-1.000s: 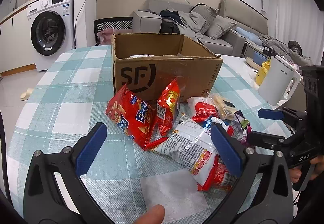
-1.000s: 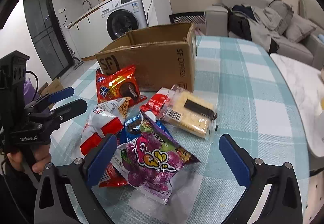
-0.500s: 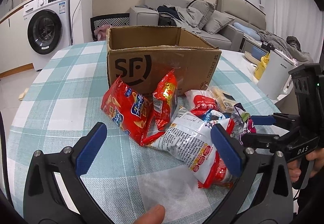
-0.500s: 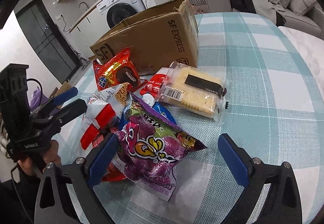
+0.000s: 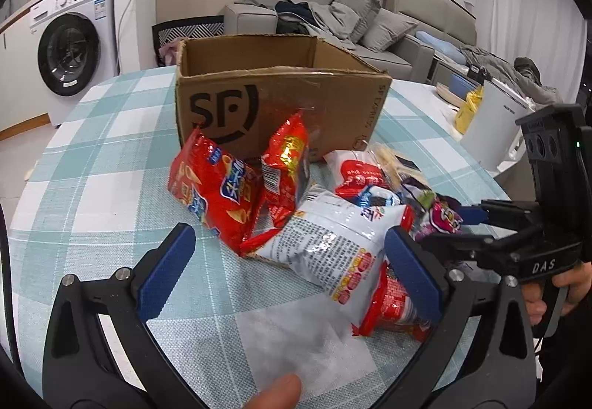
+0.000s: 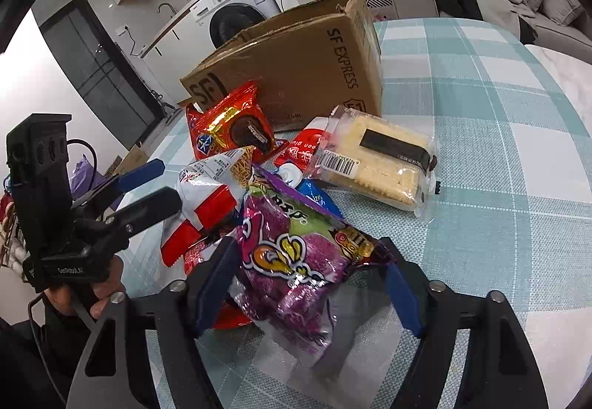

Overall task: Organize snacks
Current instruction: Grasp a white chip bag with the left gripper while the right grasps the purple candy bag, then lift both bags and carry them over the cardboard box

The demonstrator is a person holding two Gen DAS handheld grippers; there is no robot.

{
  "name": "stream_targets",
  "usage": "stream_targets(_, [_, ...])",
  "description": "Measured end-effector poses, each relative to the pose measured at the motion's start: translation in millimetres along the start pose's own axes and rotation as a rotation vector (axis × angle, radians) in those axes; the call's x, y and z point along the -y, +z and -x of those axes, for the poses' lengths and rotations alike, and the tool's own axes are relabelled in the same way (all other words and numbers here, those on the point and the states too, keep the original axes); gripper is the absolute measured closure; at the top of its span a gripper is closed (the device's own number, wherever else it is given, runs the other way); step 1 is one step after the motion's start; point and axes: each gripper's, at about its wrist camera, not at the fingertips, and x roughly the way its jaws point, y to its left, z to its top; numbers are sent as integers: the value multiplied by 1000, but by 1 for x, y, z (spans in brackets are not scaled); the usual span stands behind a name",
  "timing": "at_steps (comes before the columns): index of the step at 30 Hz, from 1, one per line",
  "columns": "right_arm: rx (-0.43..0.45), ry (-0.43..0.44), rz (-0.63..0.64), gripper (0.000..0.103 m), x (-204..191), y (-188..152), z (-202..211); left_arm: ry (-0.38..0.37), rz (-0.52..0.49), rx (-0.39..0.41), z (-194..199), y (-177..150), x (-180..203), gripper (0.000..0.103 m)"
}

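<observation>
In the right wrist view, the right gripper (image 6: pixel 309 292) fills the bottom of the frame, its 2 blue-padded fingers (image 6: pixel 401 294) closing on either side of a crinkled purple foil snack bag (image 6: pixel 296 261) at lower centre. The left pad lies against the bag's edge; whether the right pad presses it yet I cannot tell. Just behind the bag, toward the middle of the frame, lie a white and red noodle-snack packet (image 6: pixel 207 194), a small blue wrapper (image 6: pixel 314 196), a red foil cookie pouch (image 6: pixel 233 127) and, at centre right, a clear plastic pack of pale crackers (image 6: pixel 377 161). All rest on a teal and white checked tablecloth (image 6: pixel 499 150). Behind them, upper centre, stands an open brown cardboard box (image 6: pixel 296 61) printed SF EXPRESS. A white washing machine (image 6: pixel 236 9) sits at the top of the frame.

In the left wrist view, the left gripper (image 5: pixel 292 272) hangs at the bottom with its jaws spread wide and nothing between them, just short of the white packet. A shiny red chip bag (image 5: pixel 211 194) leans beside it at centre left, in front of the box. The hand (image 5: pixel 558 294) holding the right gripper shows at the right edge. A grey sofa (image 5: pixel 370 31) lies at the top.
</observation>
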Motion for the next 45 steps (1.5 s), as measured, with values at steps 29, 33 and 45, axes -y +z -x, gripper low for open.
stream_targets(29, [28, 26, 39, 50, 3, -2, 10, -107, -89, -80, -30, -1, 23, 46])
stream_targets(33, [35, 26, 47, 51, 1, -1, 12, -107, -86, -64, -23, -1, 22, 48])
stream_targets(45, [109, 27, 54, 51, -6, 6, 36, -101, -65, 20, 12, 9, 14, 48])
